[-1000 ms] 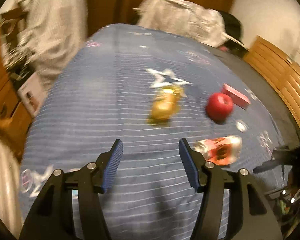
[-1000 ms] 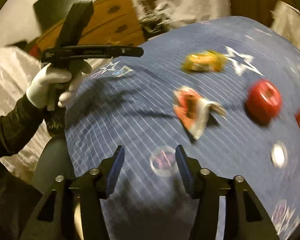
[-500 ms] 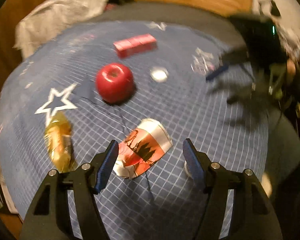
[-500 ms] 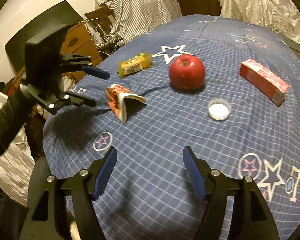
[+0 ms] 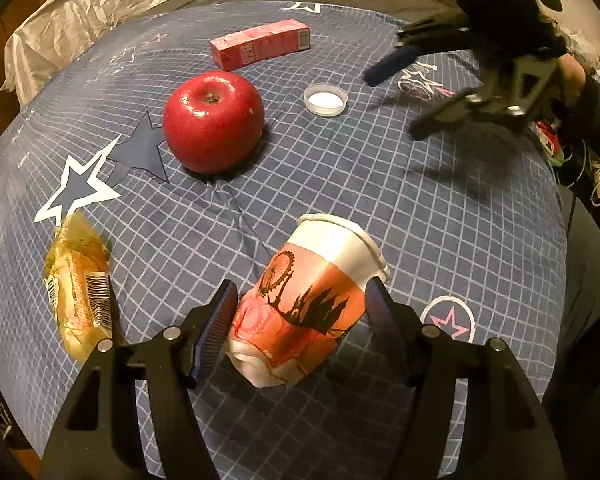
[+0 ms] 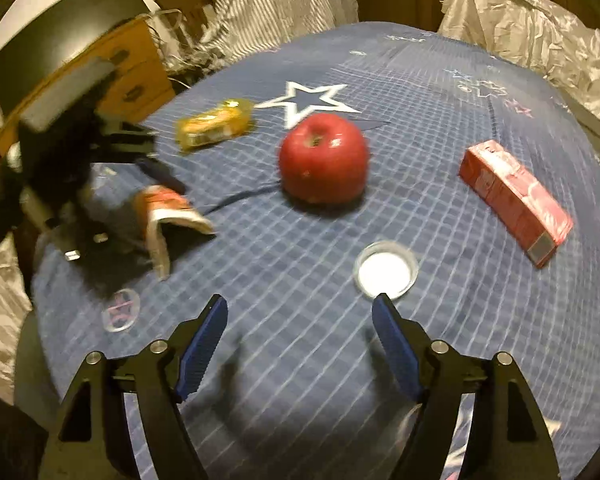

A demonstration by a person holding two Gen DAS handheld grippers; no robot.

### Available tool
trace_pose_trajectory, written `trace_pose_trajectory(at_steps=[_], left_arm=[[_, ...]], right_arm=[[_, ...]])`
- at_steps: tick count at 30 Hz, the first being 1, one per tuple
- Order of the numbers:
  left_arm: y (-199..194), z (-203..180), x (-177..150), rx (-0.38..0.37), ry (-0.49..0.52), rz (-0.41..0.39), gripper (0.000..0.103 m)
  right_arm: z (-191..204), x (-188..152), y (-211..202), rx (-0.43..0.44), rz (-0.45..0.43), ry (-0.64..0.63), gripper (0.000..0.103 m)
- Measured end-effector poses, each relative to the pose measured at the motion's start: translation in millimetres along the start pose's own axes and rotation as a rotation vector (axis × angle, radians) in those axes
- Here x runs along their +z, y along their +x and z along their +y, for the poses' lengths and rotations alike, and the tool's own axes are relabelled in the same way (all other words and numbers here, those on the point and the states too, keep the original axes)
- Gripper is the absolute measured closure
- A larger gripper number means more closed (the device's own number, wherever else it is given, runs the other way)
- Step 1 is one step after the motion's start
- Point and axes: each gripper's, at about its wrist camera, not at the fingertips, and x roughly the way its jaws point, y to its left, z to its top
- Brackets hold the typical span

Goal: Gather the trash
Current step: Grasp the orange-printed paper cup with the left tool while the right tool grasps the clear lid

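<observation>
1. Crushed paper cup (image 5: pixel 308 304), printed orange with a black skyline, lies on its side on the blue checked cloth (image 5: pixel 420 208), between the left gripper (image 5: pixel 298 312) pads; its long axis runs up and right, rim away.
2. Left jaws stand apart, either side of the cup, with no squeeze to be seen.
3. Right gripper (image 6: pixel 300 320) has just been opening, nothing between its fingers; the white plastic lid (image 6: pixel 386 272) lies just beyond its right fingertip.
4. Glossy red apple (image 5: pixel 214 120), pink carton (image 5: pixel 260 44) and crinkled yellow wrapper (image 5: pixel 78 292) lie farther off.

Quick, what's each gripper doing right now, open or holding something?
Left gripper: open, fingers either side of the crushed paper cup, not yet pressing.
Right gripper: open, nothing between its fingers.
</observation>
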Motion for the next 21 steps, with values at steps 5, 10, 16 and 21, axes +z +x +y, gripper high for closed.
trace_pose_trajectory(at_steps=[5, 10, 16, 21], left_arm=[[14, -17, -3, -0.001, 0.037, 0.021, 0.047], [12, -13, -1, -0.016, -0.005, 0.01, 0.046], [10, -12, 6, -0.017, -0.057, -0.019, 0.041], [17, -12, 9, 0.009, -0.129, -0.014, 0.048]], right_arm=[[-16, 14, 23, -0.054, 0.046, -0.011, 0.027], [-25, 24, 37, -0.093, 0.058, -0.014, 0.027], [-28, 26, 47, -0.113, 0.065, 0.004, 0.031], [-29, 18, 49, -0.164, 0.033, 0.055, 0.061]])
